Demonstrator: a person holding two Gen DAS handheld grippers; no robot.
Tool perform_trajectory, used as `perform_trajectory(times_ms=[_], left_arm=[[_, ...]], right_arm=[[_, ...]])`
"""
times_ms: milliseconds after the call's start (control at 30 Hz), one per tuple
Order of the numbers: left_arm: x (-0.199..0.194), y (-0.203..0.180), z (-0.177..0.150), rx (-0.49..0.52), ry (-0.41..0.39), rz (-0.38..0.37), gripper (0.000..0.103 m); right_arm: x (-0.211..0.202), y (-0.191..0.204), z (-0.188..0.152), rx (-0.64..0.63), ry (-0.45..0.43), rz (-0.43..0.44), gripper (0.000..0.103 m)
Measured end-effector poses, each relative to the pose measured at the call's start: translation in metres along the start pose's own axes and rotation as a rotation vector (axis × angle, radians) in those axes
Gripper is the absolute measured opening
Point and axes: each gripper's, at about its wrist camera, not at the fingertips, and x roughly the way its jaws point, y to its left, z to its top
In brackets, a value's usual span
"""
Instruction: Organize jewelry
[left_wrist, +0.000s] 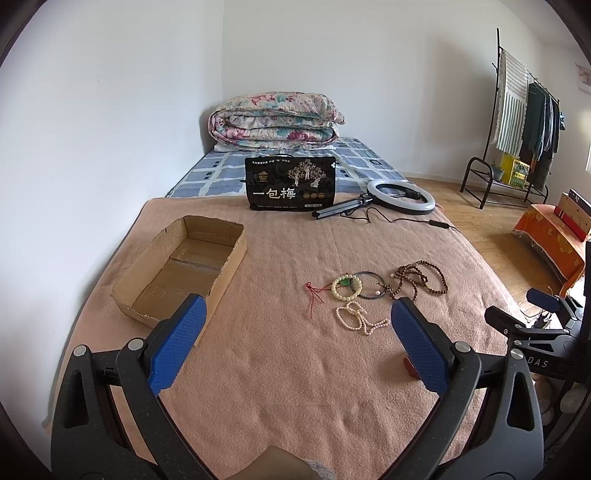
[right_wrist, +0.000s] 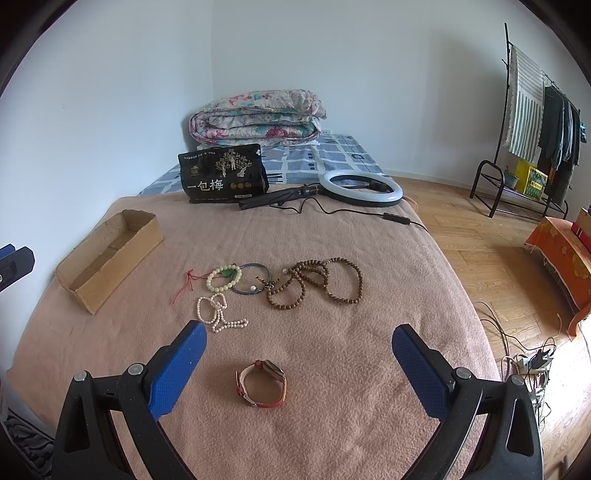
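On a pink blanket (right_wrist: 332, 424) lie a red-strapped watch (right_wrist: 263, 384), a pearl strand (right_wrist: 218, 314), a cream bead bracelet (right_wrist: 224, 277) with a red cord, a blue bangle (right_wrist: 252, 283) and long brown wooden beads (right_wrist: 317, 282). My right gripper (right_wrist: 299, 334) is open, hovering just above and before the watch. An empty cardboard box (left_wrist: 184, 266) sits to the left. My left gripper (left_wrist: 297, 304) is open between the box and the jewelry: cream bracelet (left_wrist: 346, 287), pearl strand (left_wrist: 356, 317), brown beads (left_wrist: 419, 280). Its right finger hides most of the watch.
A black snack bag (left_wrist: 290, 184) and a ring light (left_wrist: 400, 196) with its cable lie at the blanket's far edge. A folded floral quilt (left_wrist: 275, 122) is behind. To the right are wooden floor, a clothes rack (right_wrist: 535, 147), an orange-covered stand (right_wrist: 565, 254) and a power strip (right_wrist: 532, 363).
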Motion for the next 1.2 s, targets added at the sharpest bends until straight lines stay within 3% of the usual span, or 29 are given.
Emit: perform_trajectory(times_ms=[733,867,1200], left_arm=[[0.009,-0.001,-0.002,-0.006,0.035,0.008,0.102],[0.028,-0.002,-0.008,0.002,0.061,-0.003,0.102],[0.051,-0.001,-0.012,-0.009,0.132,-0.03,0.102]], right_arm=[[0.01,-0.012,-0.001,0.03,0.038,-0.008,0.101],[0.016,-0.015,-0.001,0.032,0.061,0.001,0.096],[0.026,-0.02,-0.003,0.04,0.103,0.061,0.095]])
